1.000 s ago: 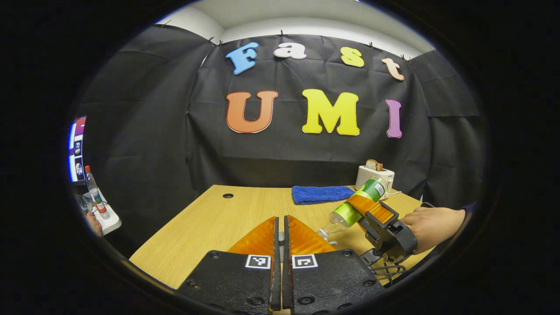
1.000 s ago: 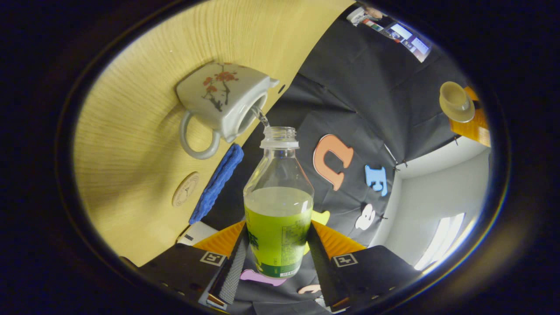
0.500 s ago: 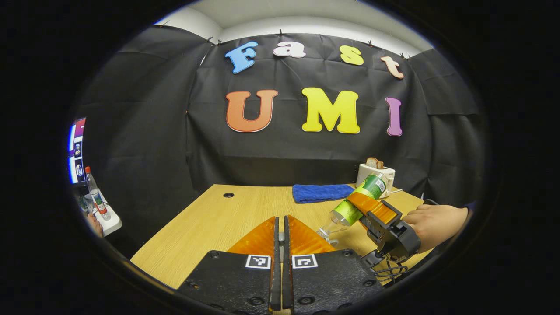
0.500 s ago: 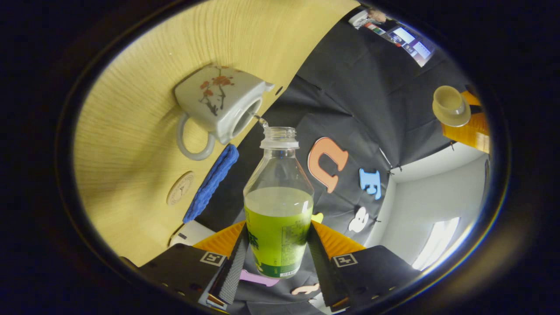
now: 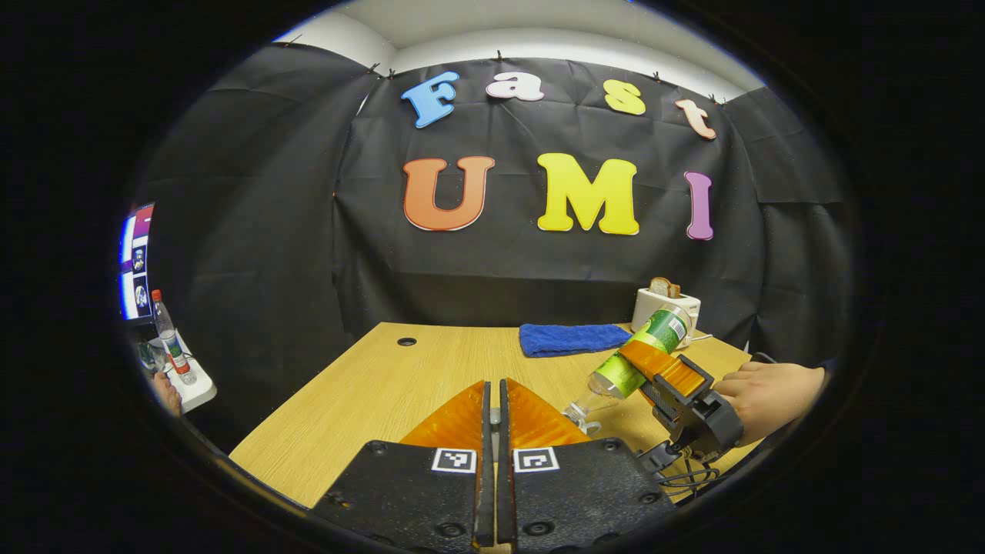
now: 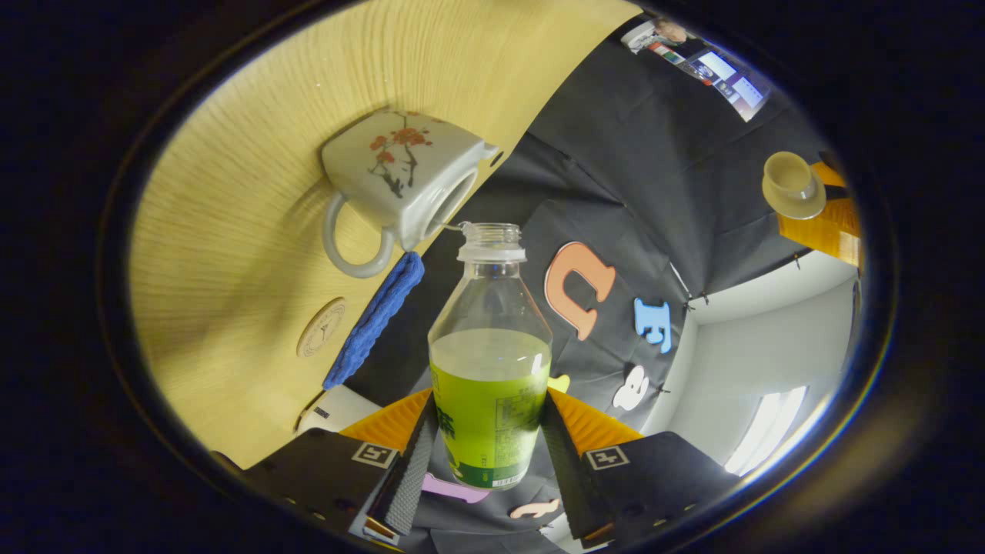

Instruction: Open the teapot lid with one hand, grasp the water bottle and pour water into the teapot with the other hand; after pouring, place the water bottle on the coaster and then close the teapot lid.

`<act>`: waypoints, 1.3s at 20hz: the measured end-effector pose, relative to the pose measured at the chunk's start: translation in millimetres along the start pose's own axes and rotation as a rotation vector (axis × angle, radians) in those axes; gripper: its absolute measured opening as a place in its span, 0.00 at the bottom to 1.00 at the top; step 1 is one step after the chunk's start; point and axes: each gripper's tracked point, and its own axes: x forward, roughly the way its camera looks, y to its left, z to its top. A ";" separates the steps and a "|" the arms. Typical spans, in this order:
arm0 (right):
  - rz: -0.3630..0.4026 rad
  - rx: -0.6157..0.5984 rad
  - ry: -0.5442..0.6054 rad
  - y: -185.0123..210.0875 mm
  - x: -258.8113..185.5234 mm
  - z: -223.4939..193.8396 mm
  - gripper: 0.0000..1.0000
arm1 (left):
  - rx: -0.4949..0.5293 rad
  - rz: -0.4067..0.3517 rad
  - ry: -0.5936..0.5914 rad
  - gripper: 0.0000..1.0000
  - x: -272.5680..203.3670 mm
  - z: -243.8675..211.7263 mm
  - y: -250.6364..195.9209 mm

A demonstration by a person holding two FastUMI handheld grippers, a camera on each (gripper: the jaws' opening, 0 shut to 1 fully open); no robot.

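1. The left gripper [image 5: 495, 400] is held level, its two fingers drawn together with barely a slit between them.
2. The right gripper [image 6: 488, 431] is rolled far over sideways, both fingers clamped on the water bottle [image 6: 490, 362].
3. A hand [image 5: 769, 392] grips the right gripper from behind.

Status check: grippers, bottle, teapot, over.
Right gripper shut on water bottle, tipped, mouth at open teapot. Left gripper shut, lid held at it, clear of the pour. Coaster free beside blue cloth.
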 end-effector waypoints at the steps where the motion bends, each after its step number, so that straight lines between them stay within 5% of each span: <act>1: -0.007 -0.003 -0.005 -0.4 -1.0 0.4 0.73 | -0.001 0.001 0.000 0.04 -0.3 0.4 0.6; 21: -0.027 -0.003 -0.001 -3.0 -0.2 2.9 0.73 | 0.007 0.018 0.029 0.04 3.7 -8.2 6.2; 26: 0.008 0.205 0.012 6.3 3.1 0.6 0.76 | 0.005 0.035 0.017 0.04 2.3 -4.5 13.8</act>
